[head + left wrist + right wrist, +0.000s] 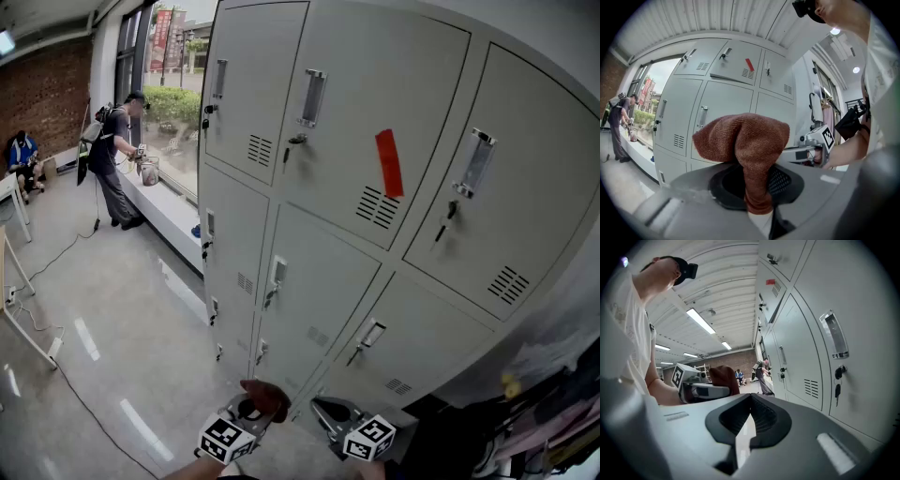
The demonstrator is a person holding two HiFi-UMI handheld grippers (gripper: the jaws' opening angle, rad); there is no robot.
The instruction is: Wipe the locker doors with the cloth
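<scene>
The left gripper [757,208] clamped the brown cloth [746,140], held low; the right gripper [743,430] was closed on nothing. Both sat short of the grey locker doors [323,272], so wiping seemingly wasn't yet under way; next, the brown cloth needed pressing against a door

A person in dark clothes [116,159] stands right at the window [178,103]. Left of the window is a brick wall [52,89], where another person in blue [21,155] sits. A cable [58,255] lies on the floor [122,328] below the window.
</scene>
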